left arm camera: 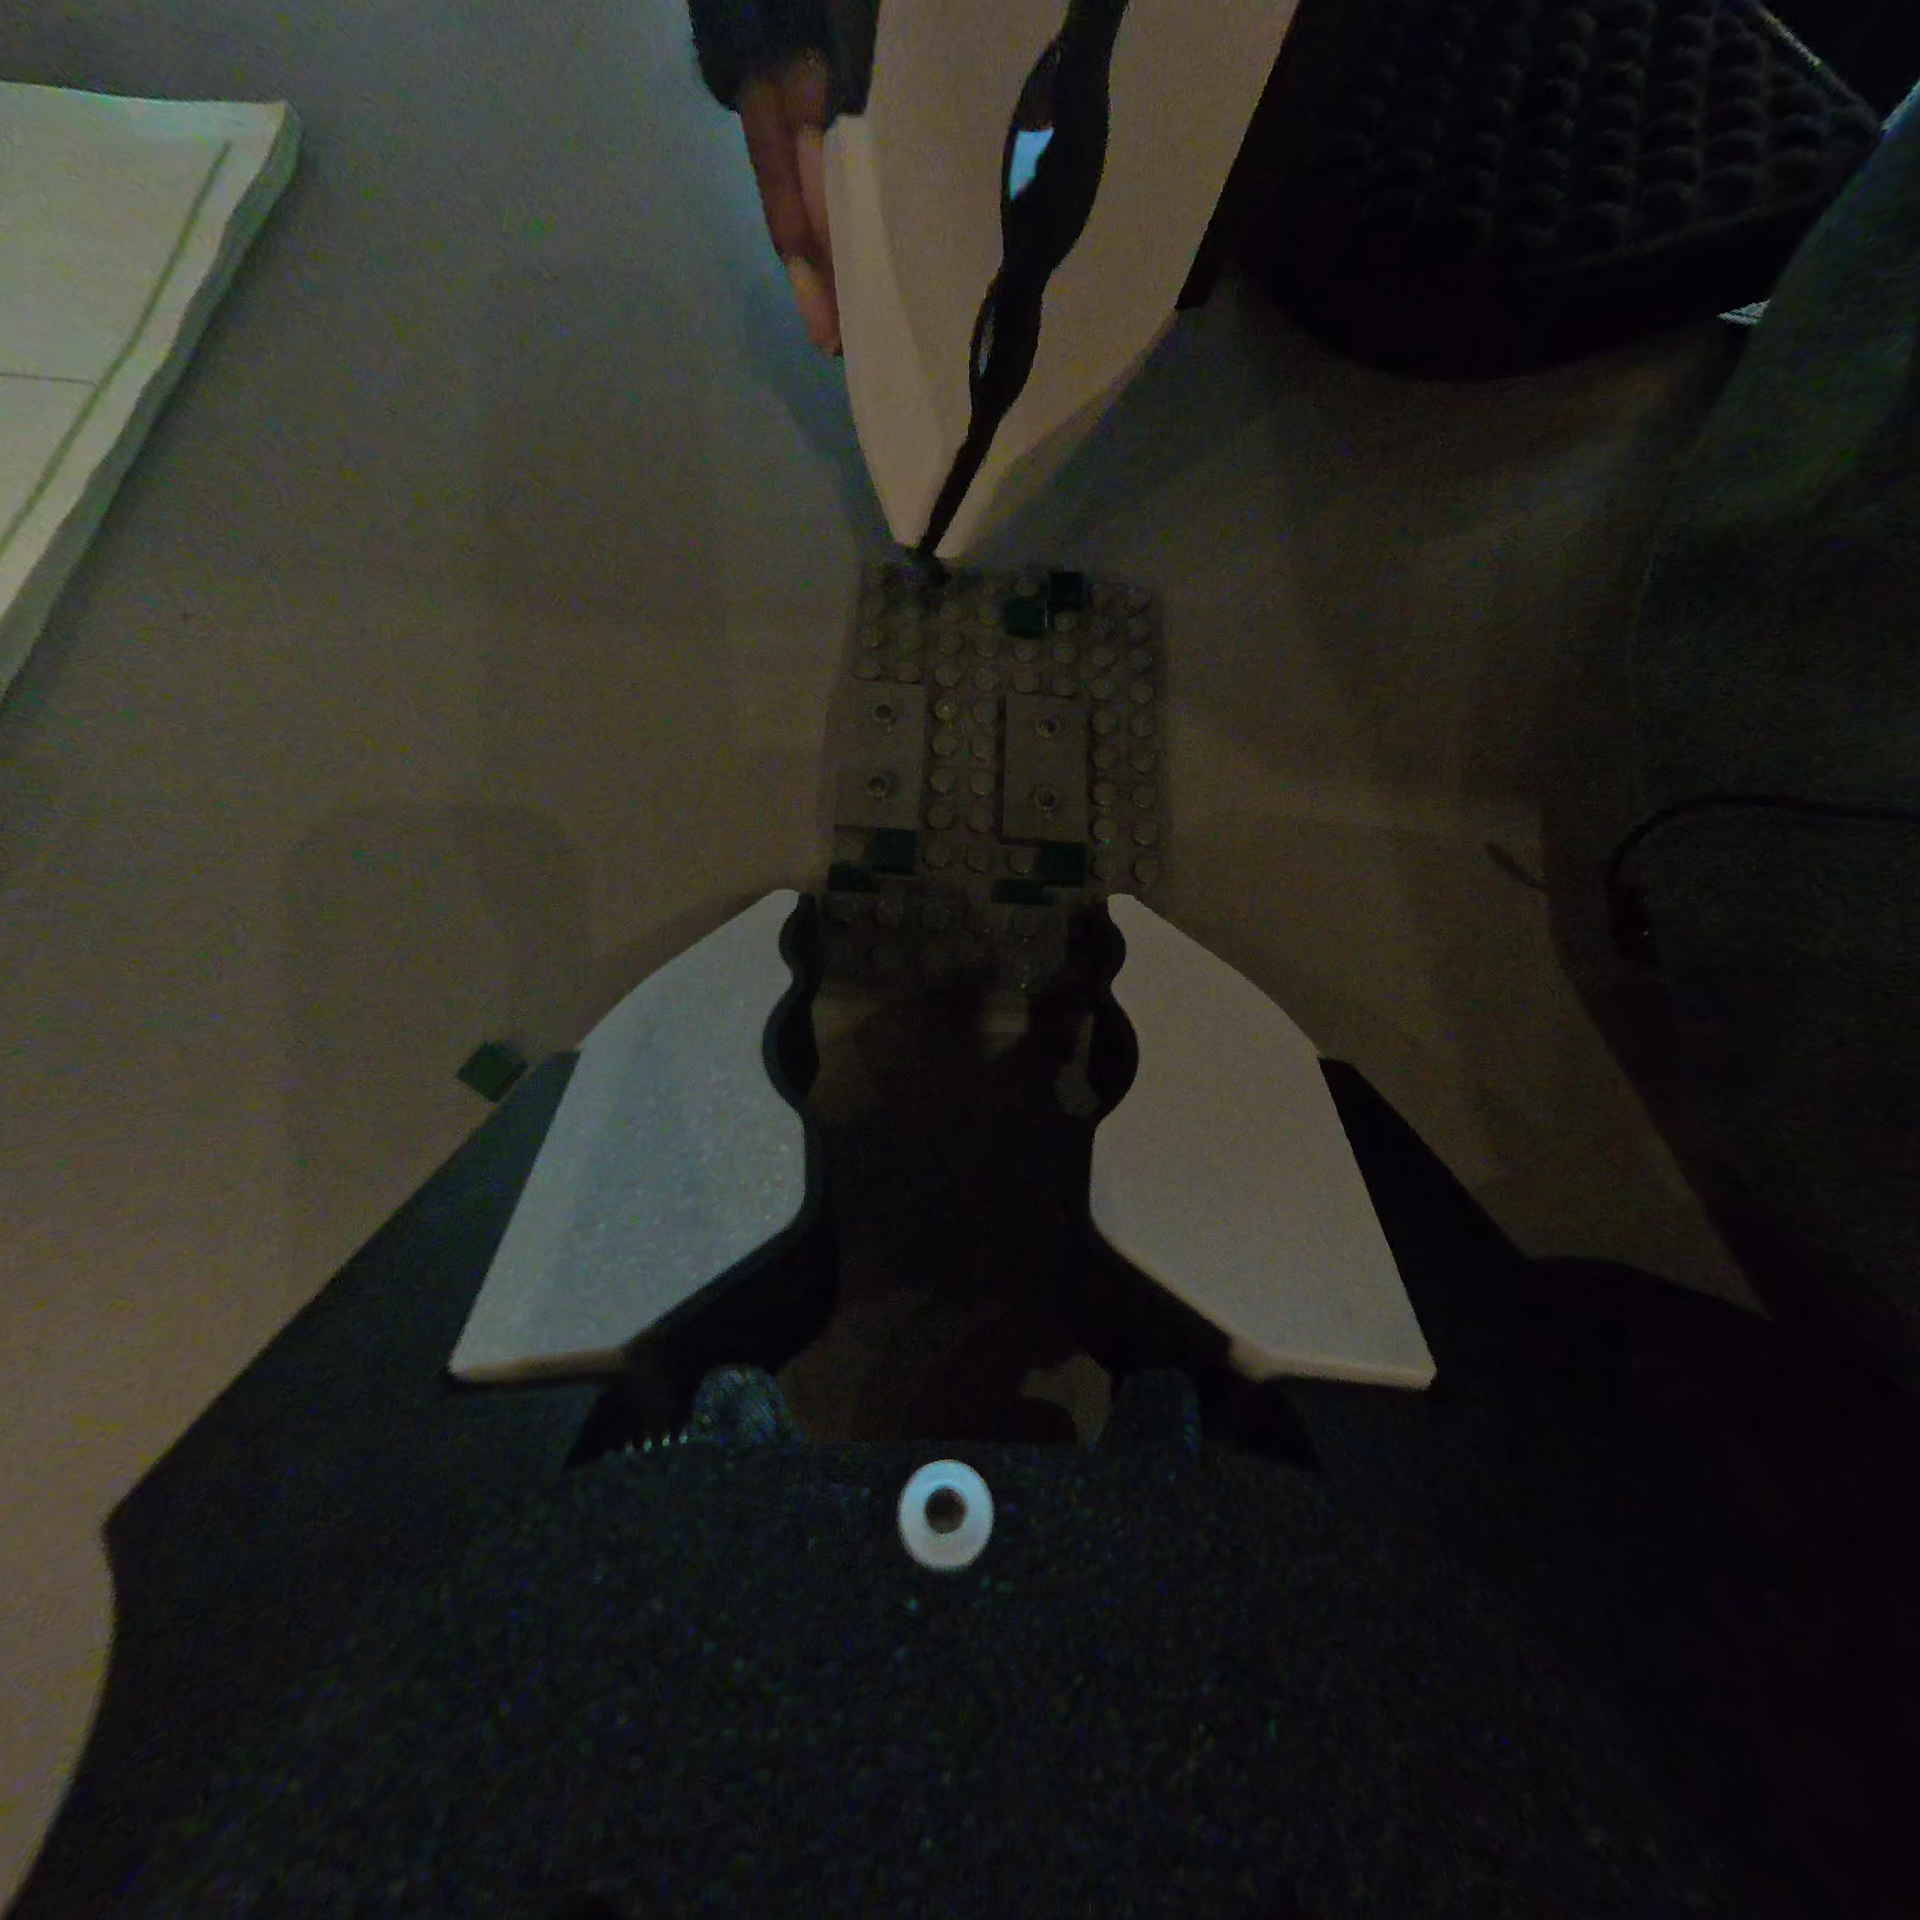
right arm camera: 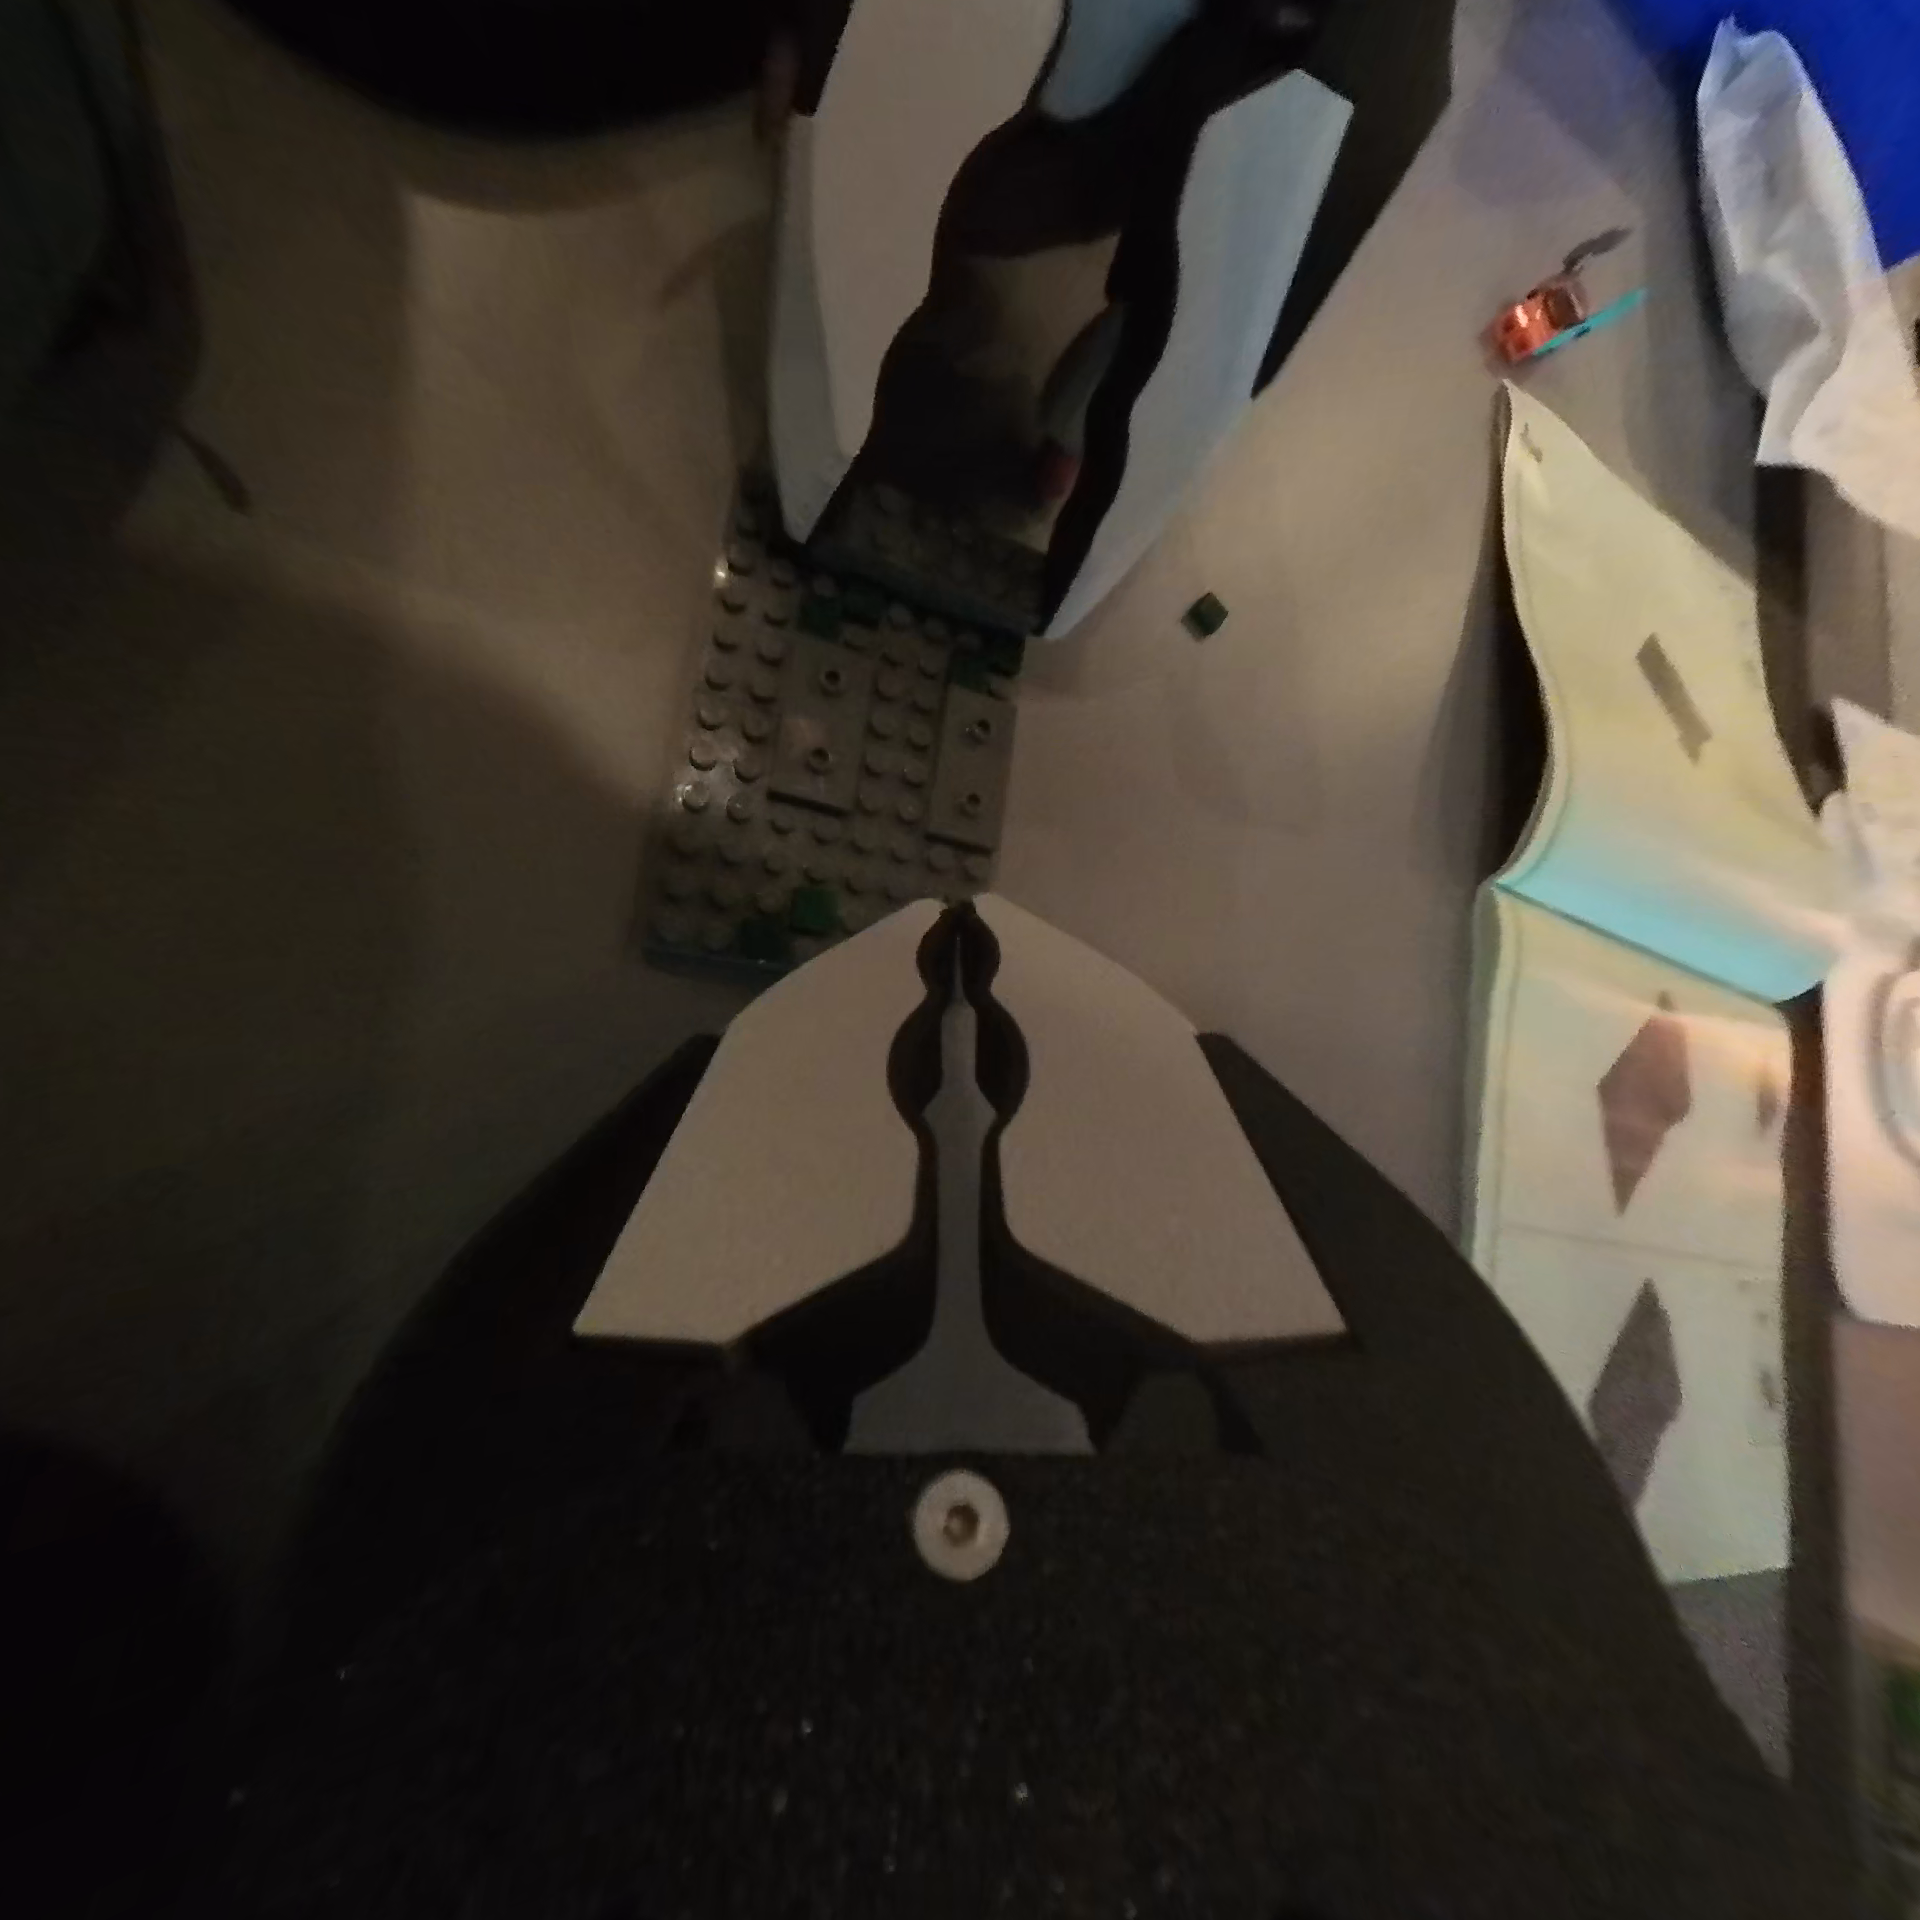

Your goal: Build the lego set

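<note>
Beige tabletop [left arm camera: 416, 727] dim; grey baseplate [left arm camera: 997, 727] between both grippers.

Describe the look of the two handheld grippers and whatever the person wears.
Both grippers match. The left gripper and right gripper each have two broad white fingers with wavy black inner pads, mounted on a speckled black body bearing a white ringed fastener. A hand behind the right gripper emerges from a dark knit sleeve.

The studded grey plastic lego baseplate [left arm camera: 997, 727] looks slightly glossy. Smooth matt white plastic fingers [left arm camera: 665, 1143] sit on a grainy black gripper body [left arm camera: 935, 1714]. The beige tabletop [left arm camera: 468, 675] is matt.
</note>
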`<action>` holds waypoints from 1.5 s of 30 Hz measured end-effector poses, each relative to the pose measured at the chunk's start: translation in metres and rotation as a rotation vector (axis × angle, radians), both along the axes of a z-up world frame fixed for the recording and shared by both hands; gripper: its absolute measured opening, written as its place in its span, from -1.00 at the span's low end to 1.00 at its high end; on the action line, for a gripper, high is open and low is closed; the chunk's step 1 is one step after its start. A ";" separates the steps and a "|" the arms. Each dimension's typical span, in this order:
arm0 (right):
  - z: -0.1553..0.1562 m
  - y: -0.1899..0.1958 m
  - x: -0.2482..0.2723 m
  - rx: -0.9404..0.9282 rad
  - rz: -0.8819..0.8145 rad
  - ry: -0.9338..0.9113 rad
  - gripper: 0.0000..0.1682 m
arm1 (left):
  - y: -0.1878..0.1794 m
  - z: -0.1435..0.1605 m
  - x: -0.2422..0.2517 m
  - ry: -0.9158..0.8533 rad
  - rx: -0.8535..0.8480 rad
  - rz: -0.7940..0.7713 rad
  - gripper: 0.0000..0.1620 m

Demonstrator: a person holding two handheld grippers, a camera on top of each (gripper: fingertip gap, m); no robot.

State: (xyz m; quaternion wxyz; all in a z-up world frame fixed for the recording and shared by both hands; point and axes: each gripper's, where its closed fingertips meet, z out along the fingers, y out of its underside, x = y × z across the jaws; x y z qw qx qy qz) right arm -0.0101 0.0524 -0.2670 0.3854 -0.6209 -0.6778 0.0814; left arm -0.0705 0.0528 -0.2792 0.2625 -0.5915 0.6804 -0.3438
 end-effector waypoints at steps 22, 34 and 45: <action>-0.003 -0.016 -0.001 -0.331 -0.041 0.087 -0.86 | 0.000 0.000 0.001 0.004 0.000 -0.007 -0.38; -0.013 -0.016 -0.003 -0.530 -0.016 0.060 -0.92 | 0.000 0.000 0.001 0.003 0.007 -0.015 -0.38; -0.011 -0.017 -0.004 -0.663 0.004 0.079 -0.96 | 0.000 0.000 0.001 0.002 0.010 -0.018 -0.38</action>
